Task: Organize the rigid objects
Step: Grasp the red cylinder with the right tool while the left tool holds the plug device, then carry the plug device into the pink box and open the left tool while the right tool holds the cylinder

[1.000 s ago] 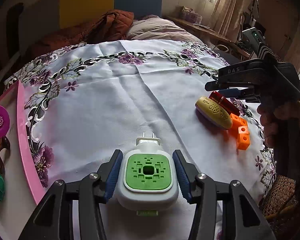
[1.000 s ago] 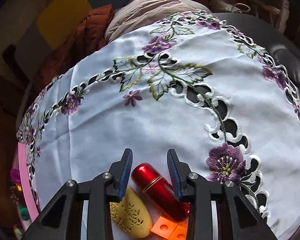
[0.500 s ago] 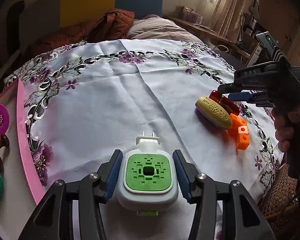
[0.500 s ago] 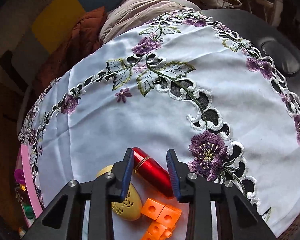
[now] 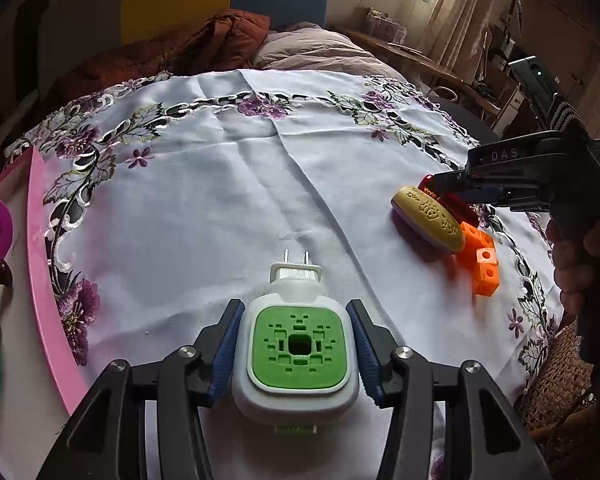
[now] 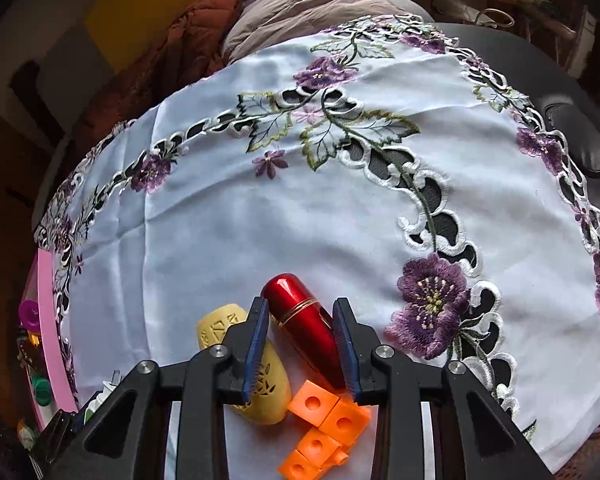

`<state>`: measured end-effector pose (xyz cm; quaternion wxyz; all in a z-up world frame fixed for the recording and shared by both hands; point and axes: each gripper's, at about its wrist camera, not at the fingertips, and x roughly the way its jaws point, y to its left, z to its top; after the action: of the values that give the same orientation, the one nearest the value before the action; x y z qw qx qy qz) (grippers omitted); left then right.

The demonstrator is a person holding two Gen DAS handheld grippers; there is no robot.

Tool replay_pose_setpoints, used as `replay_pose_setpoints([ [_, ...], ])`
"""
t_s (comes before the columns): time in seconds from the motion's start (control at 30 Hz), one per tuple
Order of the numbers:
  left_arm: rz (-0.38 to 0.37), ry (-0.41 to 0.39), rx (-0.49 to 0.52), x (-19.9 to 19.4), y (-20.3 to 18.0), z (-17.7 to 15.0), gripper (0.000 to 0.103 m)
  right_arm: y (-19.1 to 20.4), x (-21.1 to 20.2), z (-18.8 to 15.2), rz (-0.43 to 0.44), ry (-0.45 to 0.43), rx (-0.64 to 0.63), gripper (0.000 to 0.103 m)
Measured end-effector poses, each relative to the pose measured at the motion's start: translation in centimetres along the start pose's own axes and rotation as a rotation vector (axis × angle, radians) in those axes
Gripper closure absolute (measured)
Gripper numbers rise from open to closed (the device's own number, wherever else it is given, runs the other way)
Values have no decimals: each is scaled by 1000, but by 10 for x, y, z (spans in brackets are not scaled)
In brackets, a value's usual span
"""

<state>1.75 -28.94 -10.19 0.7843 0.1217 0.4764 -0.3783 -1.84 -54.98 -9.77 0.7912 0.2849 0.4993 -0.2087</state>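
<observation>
Worktop under a white embroidered cloth (image 5: pixel 220 200), purple flowers round the border; pink tray (image 5: pixel 46 264) at its left edge, already holding small bits. My left gripper (image 5: pixel 296 354) has its jaws clamped on the white plug-in device with the green face (image 5: pixel 298 350), pads pressed to both sides, prongs pointing away from me, the thing resting on the cloth. My right gripper (image 6: pixel 302 346) has just been closing its jaws; they now pinch the red lipstick tube (image 6: pixel 302 326), which lies skewed between the pads rather than square to them. Yellow patterned oval piece (image 6: pixel 256 376) sits just beside the left pad, partly under it; orange linked cubes (image 6: pixel 324 412) lie touching the tube's near end. Risks, as I judge them: the tube is glossy and round, gripped on a slant, so it could roll or squirt out on lifting. The pad may drag the yellow piece along. Cloth could snag.
</observation>
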Motion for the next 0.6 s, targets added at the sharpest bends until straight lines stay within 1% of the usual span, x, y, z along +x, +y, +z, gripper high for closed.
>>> replay_pose_setpoints([
  [0.07,7,-6,5,1,-1,-1,51,6,3,0,-55,-12,-50,74],
  [0.13,16,-10,14,1,-3,-2,51,10,4,0,-73,-14,-82,74],
  [0.2,13,-8,10,1,-2,-2,51,8,7,0,-67,0,-72,74],
  [0.27,11,-6,8,1,-2,-1,51,4,18,1,-63,53,-65,76],
  [0.33,11,-8,7,1,-2,-2,51,6,15,2,-74,34,-69,76],
  [0.43,14,-12,-1,0,-1,-2,51,8,17,2,-88,36,-85,76],
  [0.53,15,-19,-17,-4,2,-4,51,5,17,3,-75,40,-68,76],
  [0.6,25,-26,-23,-8,5,-6,51,6,17,3,-80,37,-80,76],
])
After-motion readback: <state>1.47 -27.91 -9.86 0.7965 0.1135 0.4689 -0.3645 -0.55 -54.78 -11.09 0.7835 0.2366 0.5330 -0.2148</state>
